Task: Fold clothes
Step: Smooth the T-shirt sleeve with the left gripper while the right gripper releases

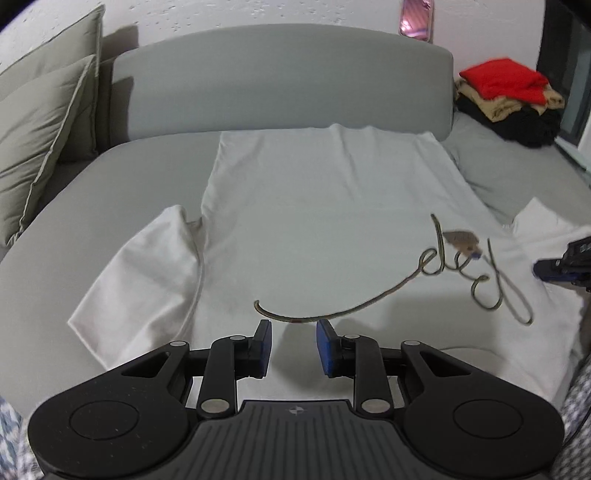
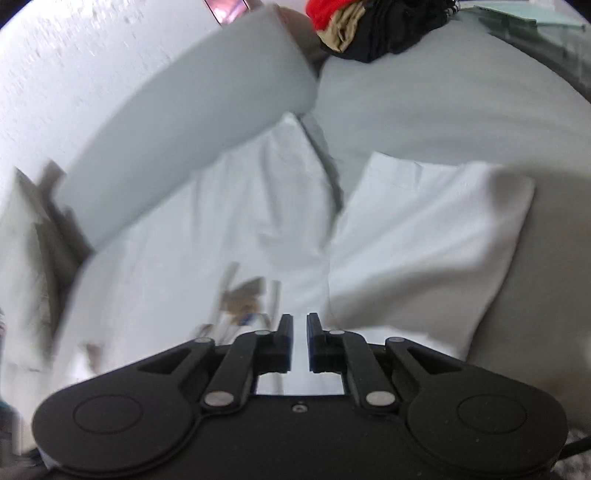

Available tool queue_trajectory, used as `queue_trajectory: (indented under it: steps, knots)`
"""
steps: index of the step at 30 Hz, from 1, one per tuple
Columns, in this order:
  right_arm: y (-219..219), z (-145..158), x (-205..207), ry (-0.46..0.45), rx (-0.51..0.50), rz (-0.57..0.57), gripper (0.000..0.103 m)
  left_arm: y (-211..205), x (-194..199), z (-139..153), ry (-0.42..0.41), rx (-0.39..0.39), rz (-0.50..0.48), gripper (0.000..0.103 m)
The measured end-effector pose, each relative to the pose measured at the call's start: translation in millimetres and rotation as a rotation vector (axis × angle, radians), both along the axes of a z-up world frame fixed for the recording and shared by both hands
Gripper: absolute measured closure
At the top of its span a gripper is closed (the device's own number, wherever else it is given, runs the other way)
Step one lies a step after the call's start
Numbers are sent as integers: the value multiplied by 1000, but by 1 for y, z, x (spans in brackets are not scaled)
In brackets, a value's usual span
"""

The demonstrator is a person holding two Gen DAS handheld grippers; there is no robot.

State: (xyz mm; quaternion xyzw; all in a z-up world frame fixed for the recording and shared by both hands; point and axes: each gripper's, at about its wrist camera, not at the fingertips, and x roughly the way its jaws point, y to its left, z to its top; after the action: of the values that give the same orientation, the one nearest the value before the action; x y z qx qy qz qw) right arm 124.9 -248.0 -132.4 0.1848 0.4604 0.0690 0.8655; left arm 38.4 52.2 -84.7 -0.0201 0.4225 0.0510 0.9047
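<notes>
A white T-shirt [image 1: 332, 221] lies flat on the grey bed [image 1: 55, 295], with a thin script print [image 1: 443, 273] across its near part. Its left sleeve [image 1: 147, 280] is spread out to the side. My left gripper [image 1: 294, 332] is open just above the shirt's near edge, holding nothing. In the blurred right wrist view, the shirt [image 2: 221, 229] and its other sleeve [image 2: 424, 240] fill the middle. My right gripper [image 2: 300, 325] hovers over the cloth beside the print [image 2: 243, 295], jaws a narrow gap apart with nothing between them. The right gripper [image 1: 561, 267] also shows at the left view's right edge.
A grey padded backrest [image 1: 280, 77] stands behind the shirt. Two olive pillows [image 1: 40, 140] lean at the left. A pile of folded red, tan and black clothes [image 1: 509, 99] [image 2: 369, 29] sits at the far right corner. Bare grey mattress [image 2: 461, 103] lies beyond the sleeve.
</notes>
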Motion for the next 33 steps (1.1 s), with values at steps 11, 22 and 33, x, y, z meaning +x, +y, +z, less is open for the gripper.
queue_trajectory:
  steps: [11, 22, 33]
  knots:
    - [-15, 14, -39, 38, -44, -57, 76, 42, -49, 29, 1, -164, 14, 83]
    - [68, 6, -52, 104, 258, 149, 58, 215, -79, 4, -99, -595, 499, 60]
    - [81, -2, -52, 131, 239, 165, 57, 256, -22, -56, -42, -1068, 478, 59]
